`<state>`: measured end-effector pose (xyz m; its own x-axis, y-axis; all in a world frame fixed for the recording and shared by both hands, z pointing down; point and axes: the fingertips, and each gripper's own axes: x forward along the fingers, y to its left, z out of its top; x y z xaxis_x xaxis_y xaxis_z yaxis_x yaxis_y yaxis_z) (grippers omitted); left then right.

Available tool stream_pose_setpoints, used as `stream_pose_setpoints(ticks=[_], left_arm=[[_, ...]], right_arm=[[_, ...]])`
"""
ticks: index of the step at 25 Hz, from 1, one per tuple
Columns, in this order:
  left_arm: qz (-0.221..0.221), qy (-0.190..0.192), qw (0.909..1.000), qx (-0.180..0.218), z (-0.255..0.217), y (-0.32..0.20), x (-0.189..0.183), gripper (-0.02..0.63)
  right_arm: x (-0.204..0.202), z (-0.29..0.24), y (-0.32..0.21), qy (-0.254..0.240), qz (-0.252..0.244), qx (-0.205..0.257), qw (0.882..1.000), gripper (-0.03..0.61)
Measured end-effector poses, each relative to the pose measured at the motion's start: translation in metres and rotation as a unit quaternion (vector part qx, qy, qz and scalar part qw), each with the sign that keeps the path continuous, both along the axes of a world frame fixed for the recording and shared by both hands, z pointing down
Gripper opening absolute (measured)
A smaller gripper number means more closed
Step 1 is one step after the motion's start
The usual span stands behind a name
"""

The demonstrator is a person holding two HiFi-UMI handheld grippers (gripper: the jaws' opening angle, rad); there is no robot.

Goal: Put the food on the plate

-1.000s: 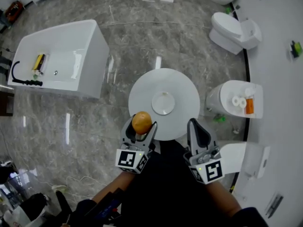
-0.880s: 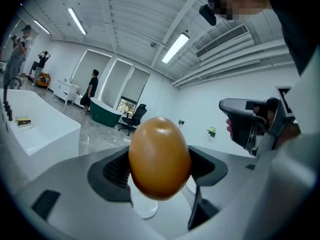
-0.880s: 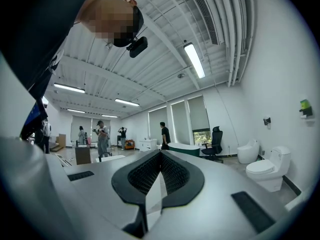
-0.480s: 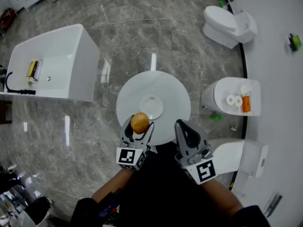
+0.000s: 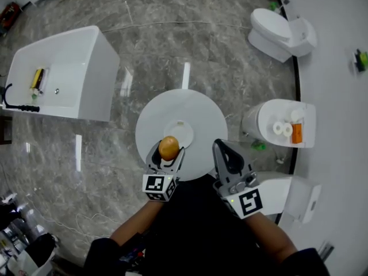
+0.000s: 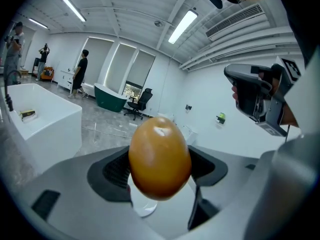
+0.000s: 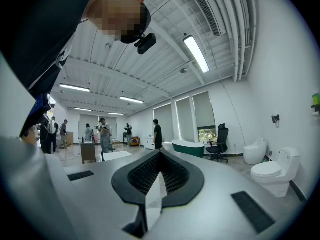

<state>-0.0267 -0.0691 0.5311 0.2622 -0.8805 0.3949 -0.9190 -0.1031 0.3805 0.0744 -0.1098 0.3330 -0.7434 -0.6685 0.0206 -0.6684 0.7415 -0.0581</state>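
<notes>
While the left gripper (image 5: 168, 152) is clenched on the orange-brown, egg-shaped food (image 6: 160, 156), that food hangs above the round white surface (image 5: 202, 111) near its 6 o'clock edge. It sits at about 7 o'clock from the small white plate (image 5: 186, 130) at the surface's middle. The right gripper (image 7: 159, 159), its jaws pressed together on nothing, is at the surface's 5 o'clock rim.
</notes>
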Motion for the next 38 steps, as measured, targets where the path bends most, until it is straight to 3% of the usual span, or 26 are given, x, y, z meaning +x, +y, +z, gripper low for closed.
stream_pose_setpoints(ticks=[8,13,20,26,38], left_arm=[[0.013,0.002,0.9992,-0.037,0.043,-0.002,0.005,0.336],[-0.007,0.031,0.9974,-0.065,0.06,-0.006,0.007,0.336],[0.024,0.015,0.9965,-0.079,0.084,-0.01,0.021,0.336],[0.004,0.02,0.9931,-0.115,0.111,-0.01,0.019,0.336],[0.015,0.013,0.9879,-0.154,0.144,-0.015,0.018,0.336]], right_arm=[[-0.003,0.008,-0.011,0.011,-0.023,-0.007,1.0,0.008],[-0.002,0.021,-0.014,0.024,-0.027,-0.017,0.999,0.008],[0.006,0.04,-0.017,0.04,-0.017,-0.035,0.998,0.008],[0.006,0.048,-0.018,0.042,-0.027,-0.05,0.997,0.008],[-0.008,0.068,-0.027,0.061,-0.038,-0.059,0.996,0.008]])
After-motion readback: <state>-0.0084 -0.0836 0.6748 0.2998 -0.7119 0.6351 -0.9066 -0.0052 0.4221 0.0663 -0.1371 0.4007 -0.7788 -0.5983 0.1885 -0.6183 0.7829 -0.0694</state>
